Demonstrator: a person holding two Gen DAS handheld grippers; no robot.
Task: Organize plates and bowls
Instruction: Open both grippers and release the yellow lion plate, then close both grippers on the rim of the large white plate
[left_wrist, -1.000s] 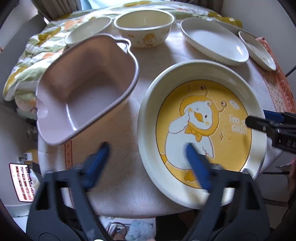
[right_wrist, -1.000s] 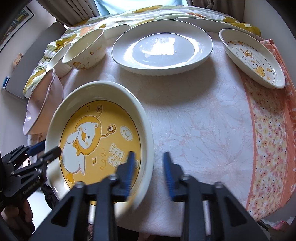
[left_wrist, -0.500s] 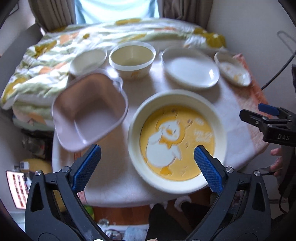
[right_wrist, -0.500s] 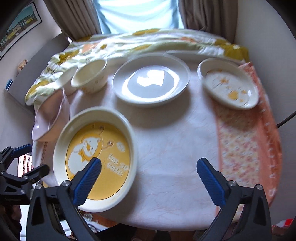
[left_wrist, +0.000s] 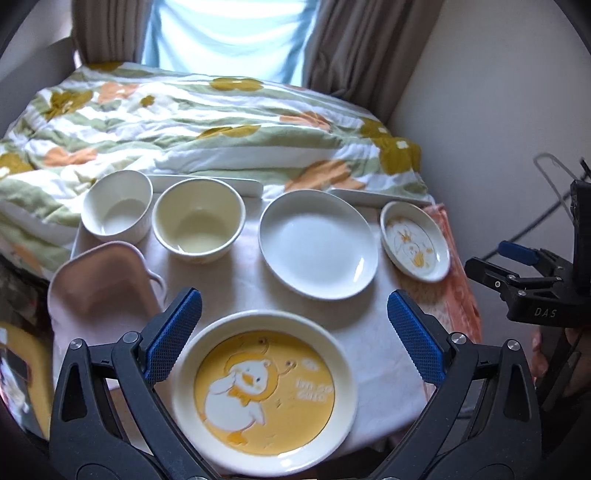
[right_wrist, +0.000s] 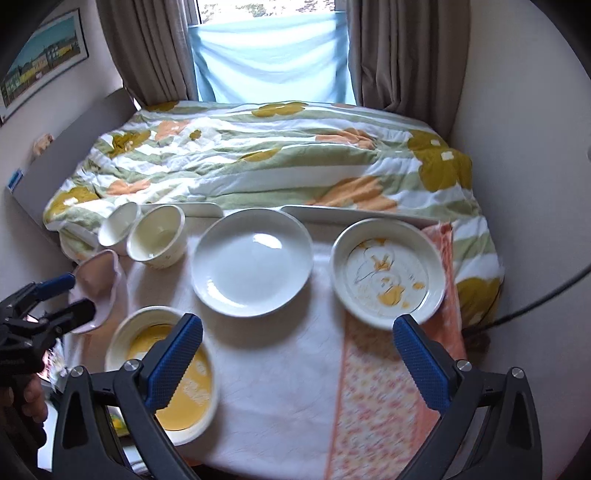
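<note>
Both the left claw (left_wrist: 293, 338) and right claw (right_wrist: 297, 358) gape wide and empty above the desk (right_wrist: 280, 354), where the yellow duck plate (left_wrist: 264, 393), white plate (left_wrist: 317, 245), two bowls (left_wrist: 199, 225) and pink dish (left_wrist: 101, 291) lie apart.

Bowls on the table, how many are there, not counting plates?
3, all at the left: a white bowl at the far corner, a cream bowl just right of it, and a pink square bowl nearer, at the left edge. None appear hidden.

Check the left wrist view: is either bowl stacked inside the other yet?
No, the white bowl and the cream bowl stand side by side on the table, each showing its own empty inside.
</note>
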